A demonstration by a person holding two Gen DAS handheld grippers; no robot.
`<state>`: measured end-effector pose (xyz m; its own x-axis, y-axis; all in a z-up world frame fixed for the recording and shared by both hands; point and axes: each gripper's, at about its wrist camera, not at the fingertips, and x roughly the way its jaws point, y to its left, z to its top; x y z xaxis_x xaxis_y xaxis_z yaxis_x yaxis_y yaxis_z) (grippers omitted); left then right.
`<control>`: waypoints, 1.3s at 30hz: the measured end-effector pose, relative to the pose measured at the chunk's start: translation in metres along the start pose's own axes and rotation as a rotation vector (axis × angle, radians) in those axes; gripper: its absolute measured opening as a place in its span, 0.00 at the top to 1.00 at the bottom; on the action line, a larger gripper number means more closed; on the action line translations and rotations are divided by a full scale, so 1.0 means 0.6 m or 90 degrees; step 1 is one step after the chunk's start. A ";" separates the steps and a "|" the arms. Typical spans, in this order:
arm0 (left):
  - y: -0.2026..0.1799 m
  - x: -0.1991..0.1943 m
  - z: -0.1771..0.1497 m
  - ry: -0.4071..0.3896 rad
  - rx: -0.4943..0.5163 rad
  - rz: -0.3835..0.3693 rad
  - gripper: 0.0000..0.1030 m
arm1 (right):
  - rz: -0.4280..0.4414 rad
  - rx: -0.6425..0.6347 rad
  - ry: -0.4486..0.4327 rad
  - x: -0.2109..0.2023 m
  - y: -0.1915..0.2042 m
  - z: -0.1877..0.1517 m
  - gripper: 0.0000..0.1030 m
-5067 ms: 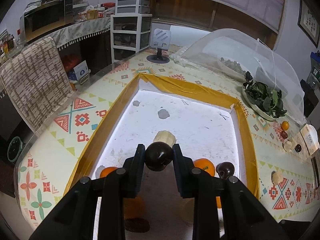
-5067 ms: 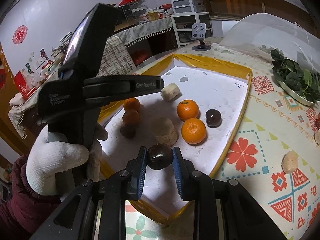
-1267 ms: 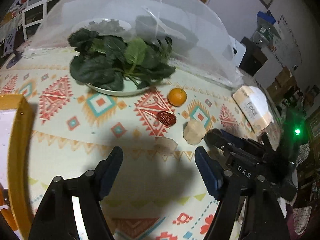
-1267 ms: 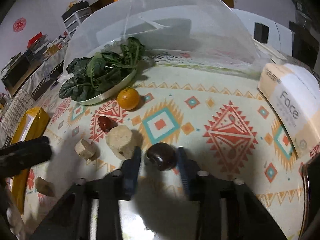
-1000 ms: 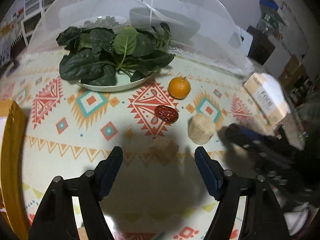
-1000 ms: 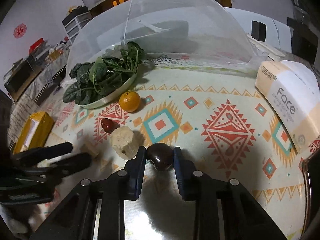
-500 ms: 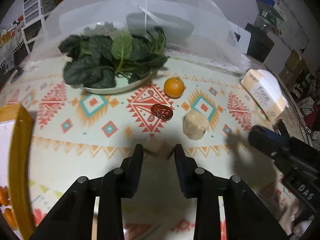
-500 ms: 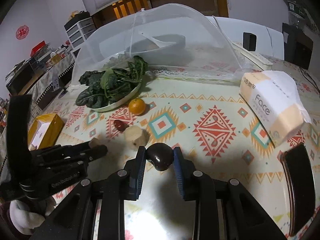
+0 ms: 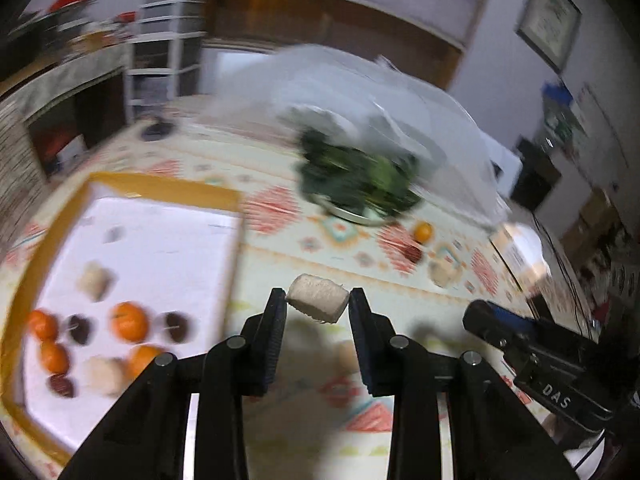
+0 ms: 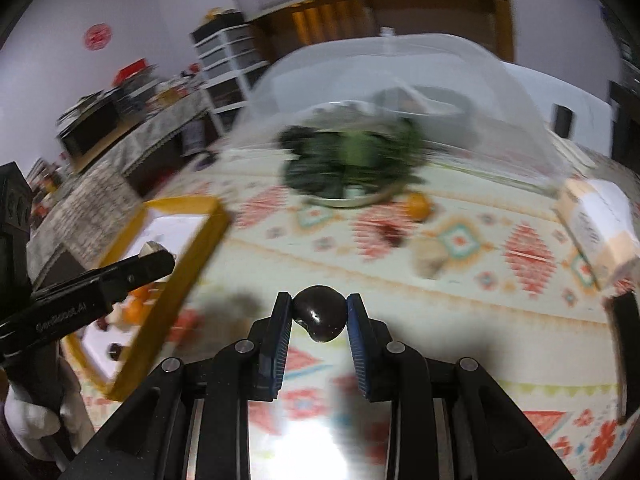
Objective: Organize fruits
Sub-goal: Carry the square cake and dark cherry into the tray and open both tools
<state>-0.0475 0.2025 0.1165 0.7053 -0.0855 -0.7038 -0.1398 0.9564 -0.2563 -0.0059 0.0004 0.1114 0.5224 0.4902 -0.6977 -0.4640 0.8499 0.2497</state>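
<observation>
My left gripper [image 9: 317, 303] is shut on a pale beige fruit chunk [image 9: 318, 303] and holds it above the patterned tablecloth, right of the yellow-rimmed white tray [image 9: 160, 192]. The tray holds several oranges [image 9: 129, 322], dark round fruits [image 9: 175, 326] and beige chunks [image 9: 93, 280]. My right gripper [image 10: 319, 317] is shut on a dark glossy round fruit [image 10: 320, 317], lifted over the cloth. An orange [image 9: 423, 232], a red date [image 9: 413, 255] and a beige chunk [image 9: 442, 274] lie on the cloth at right. The left gripper also shows in the right wrist view [image 10: 154, 256].
A plate of dark leafy greens [image 9: 356, 184] sits beside a clear mesh food cover [image 9: 420, 112]. A tissue box [image 10: 596, 224] lies at the right. White drawers [image 9: 168, 36] and a cluttered counter stand behind the table. Both views are motion-blurred.
My left gripper has closed on the beige chunk, lifted it and swung left so the tray is in view. My right gripper, still holding the dark fruit, has turned left as well.
</observation>
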 end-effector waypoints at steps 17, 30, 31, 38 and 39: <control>0.263 -0.044 -0.063 0.013 -0.111 0.115 0.70 | 0.104 -0.094 0.079 0.192 0.282 0.037 0.71; 0.285 -0.031 -0.067 0.025 -0.129 0.115 0.65 | 0.098 -0.088 0.128 0.282 0.292 0.043 0.71; 0.284 -0.033 -0.066 0.023 -0.132 0.113 0.62 | 0.102 -0.085 0.128 0.283 0.291 0.044 0.71; 0.280 -0.050 -0.058 0.001 -0.145 0.106 0.38 | 0.115 -0.072 0.127 0.280 0.286 0.045 0.70; 0.280 -0.052 -0.057 -0.001 -0.146 0.106 0.37 | 0.116 -0.071 0.126 0.278 0.286 0.045 0.69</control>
<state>-0.1168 0.3561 0.0728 0.6607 0.0679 -0.7476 -0.4070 0.8692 -0.2808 0.0211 0.2331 0.0561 0.2787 0.5757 -0.7687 -0.6181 0.7202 0.3152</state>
